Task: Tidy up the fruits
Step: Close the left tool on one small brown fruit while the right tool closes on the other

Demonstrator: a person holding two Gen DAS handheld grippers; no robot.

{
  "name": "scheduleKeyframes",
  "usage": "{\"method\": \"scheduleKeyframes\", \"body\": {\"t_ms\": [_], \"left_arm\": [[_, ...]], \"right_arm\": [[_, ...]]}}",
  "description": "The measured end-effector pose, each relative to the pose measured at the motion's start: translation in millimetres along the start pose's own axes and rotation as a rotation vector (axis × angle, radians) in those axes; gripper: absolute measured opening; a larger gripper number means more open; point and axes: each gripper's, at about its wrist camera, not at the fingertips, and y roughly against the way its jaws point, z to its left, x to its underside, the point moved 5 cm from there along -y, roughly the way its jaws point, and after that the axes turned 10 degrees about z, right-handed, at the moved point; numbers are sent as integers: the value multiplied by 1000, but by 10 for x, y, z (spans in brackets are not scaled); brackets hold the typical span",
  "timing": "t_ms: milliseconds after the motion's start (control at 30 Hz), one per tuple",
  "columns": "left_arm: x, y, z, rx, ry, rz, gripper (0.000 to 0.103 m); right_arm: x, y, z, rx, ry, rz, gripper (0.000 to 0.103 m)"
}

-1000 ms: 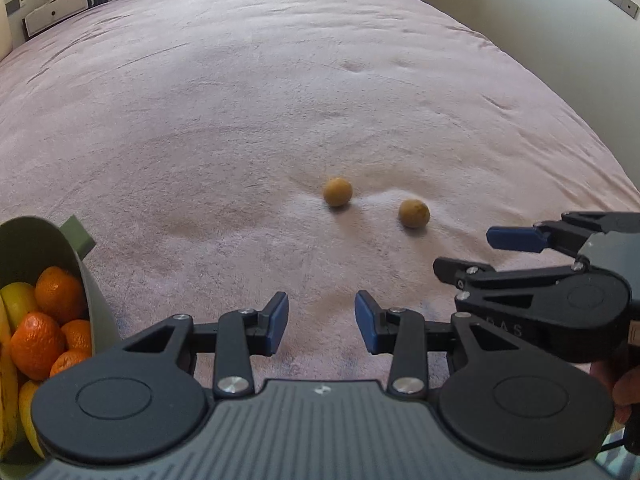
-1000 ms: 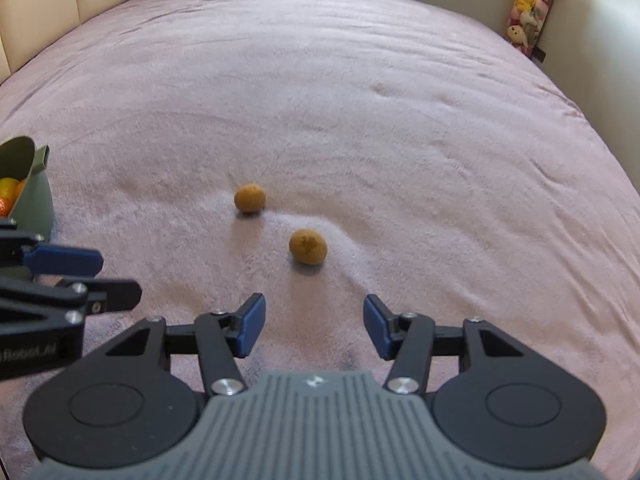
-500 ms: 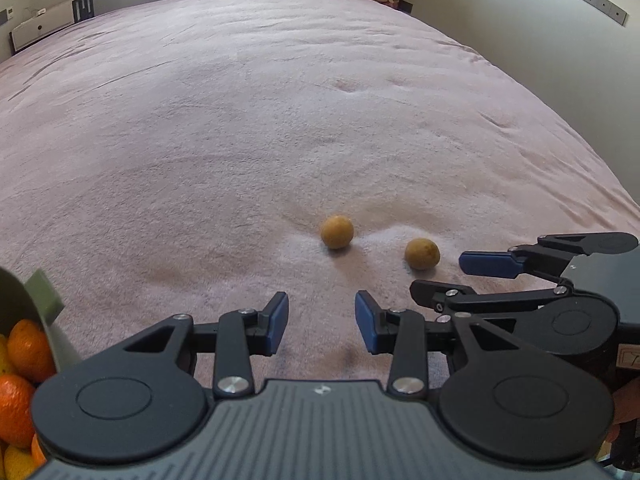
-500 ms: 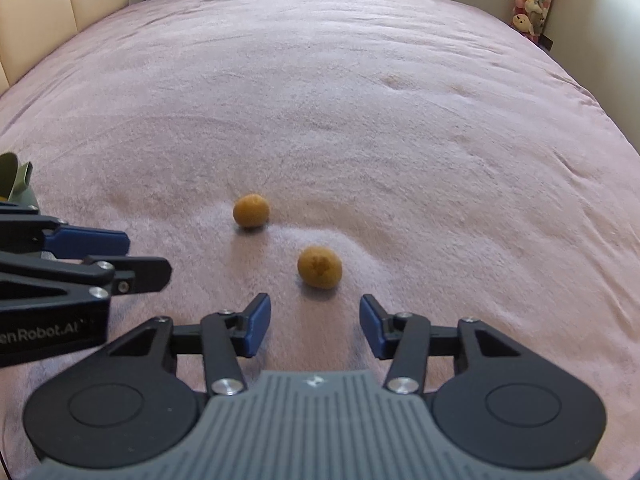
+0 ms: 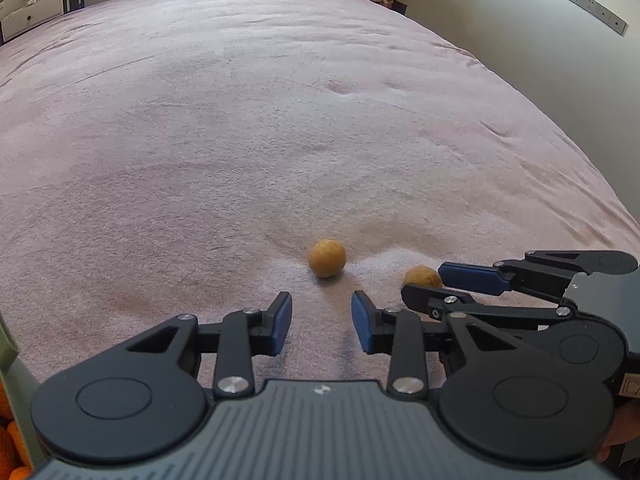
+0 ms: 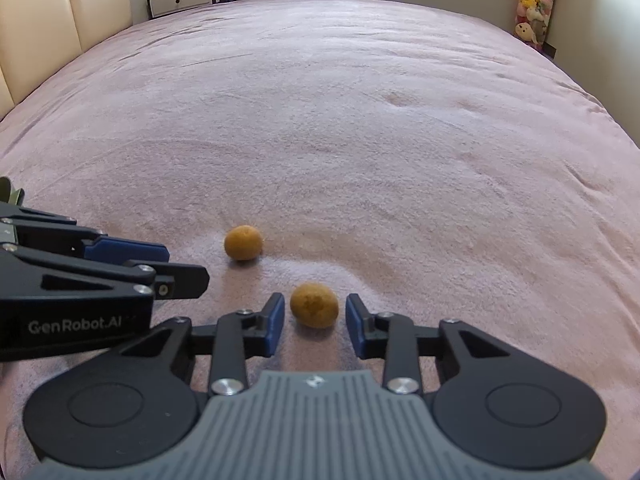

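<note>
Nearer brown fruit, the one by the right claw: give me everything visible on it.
The nearer brown fruit is small, roundish and slightly oval, with a matte, rough tan-brown skin and a darker blotch on its facing side. It looks whole and undamaged. It rests on the pink plush blanket, which dips a little around it. It lies between the blue pads of the right claw, whose jaws are closing; narrow gaps show on both sides, so nothing grips it yet. The left wrist view shows it partly hidden behind that claw.

Our left gripper, jaws closing on nothing, hovered short of one brown fruit; our right gripper flanked another fruit.
</note>
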Motion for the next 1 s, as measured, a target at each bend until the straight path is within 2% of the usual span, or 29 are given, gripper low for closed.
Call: {"method": "scheduleKeyframes", "body": {"t_ms": [100, 333, 700, 867, 1000], "left_arm": [[-18, -40, 4, 11, 9, 2, 38], [-84, -141, -21, 33, 21, 0, 37], [-248, -383, -70, -48, 32, 9, 37], [-281, -413, -59, -55, 44, 15, 37], [-288, -425, -68, -49, 47, 18, 30]], "right_arm": [[5, -17, -10, -14, -5, 3, 24], [-27, 32, -79, 7, -14, -6, 24], [-31, 57, -144, 25, -20, -6, 24], [-29, 44, -153, 33, -23, 3, 24], [-48, 31, -133, 37, -29, 9, 24]]}}
